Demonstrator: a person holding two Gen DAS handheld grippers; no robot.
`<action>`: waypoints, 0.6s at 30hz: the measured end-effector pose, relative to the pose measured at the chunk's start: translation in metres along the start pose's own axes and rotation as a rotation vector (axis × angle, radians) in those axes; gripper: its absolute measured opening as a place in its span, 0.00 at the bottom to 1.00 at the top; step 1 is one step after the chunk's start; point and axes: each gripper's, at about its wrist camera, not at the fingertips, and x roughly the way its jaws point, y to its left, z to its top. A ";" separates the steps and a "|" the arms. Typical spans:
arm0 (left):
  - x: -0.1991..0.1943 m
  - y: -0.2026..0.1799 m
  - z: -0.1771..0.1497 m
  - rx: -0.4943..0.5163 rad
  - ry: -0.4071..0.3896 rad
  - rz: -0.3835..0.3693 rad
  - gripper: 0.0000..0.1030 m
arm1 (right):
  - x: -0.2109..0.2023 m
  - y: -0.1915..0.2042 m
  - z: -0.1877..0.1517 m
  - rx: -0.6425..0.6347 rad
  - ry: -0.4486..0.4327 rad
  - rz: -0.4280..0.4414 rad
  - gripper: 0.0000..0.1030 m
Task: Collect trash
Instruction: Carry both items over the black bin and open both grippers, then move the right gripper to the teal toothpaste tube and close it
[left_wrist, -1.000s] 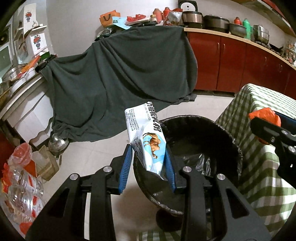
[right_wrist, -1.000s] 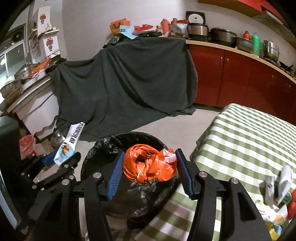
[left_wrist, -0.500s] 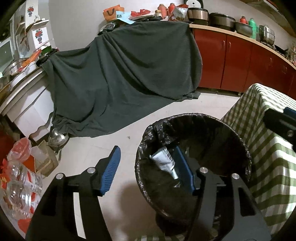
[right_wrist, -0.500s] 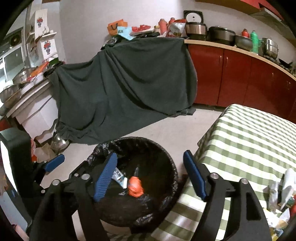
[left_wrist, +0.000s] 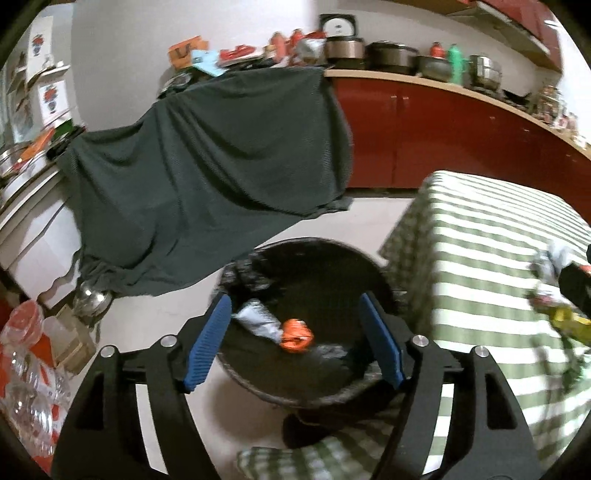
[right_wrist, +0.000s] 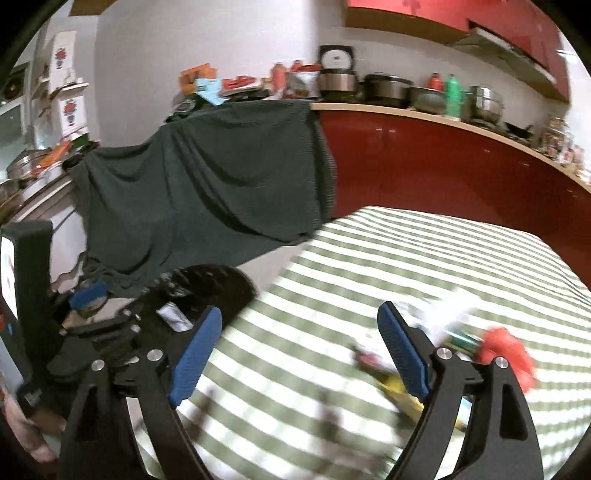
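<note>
A round bin with a black liner (left_wrist: 303, 247) stands on the floor beside the check-clothed table (left_wrist: 480, 258). At its bottom lie a white-and-blue wrapper (left_wrist: 256, 323) and a crumpled orange bag (left_wrist: 295, 334). My left gripper (left_wrist: 295, 343) hovers over the bin with its jaws opening and nothing between them. My right gripper (right_wrist: 299, 354) hangs above the table (right_wrist: 406, 251), jaws opening and empty. Just right of it sits blurred trash: a red bag (right_wrist: 506, 354), pale wrappers (right_wrist: 450, 317) and a yellow piece (right_wrist: 395, 387). The bin (right_wrist: 207, 280) shows at its left.
A dark green cloth (left_wrist: 207, 177) drapes furniture behind the bin. Red cabinets (left_wrist: 443, 136) with pots on top line the back wall. Plastic bottles (left_wrist: 26, 369) and a metal bowl (left_wrist: 90, 299) lie on the floor at left. A hand (right_wrist: 33, 435) holds the left gripper.
Both grippers opened and let go: the wrapper and the orange bag fell into the bin. The right gripper then swung right, from over the bin to over the table.
</note>
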 end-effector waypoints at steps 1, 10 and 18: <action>-0.006 -0.011 -0.001 0.016 -0.007 -0.019 0.69 | -0.006 -0.007 -0.004 0.008 0.000 -0.018 0.81; -0.031 -0.071 -0.016 0.107 -0.020 -0.139 0.71 | -0.053 -0.081 -0.055 0.139 0.019 -0.235 0.81; -0.039 -0.104 -0.030 0.173 -0.017 -0.192 0.75 | -0.048 -0.124 -0.088 0.256 0.095 -0.314 0.64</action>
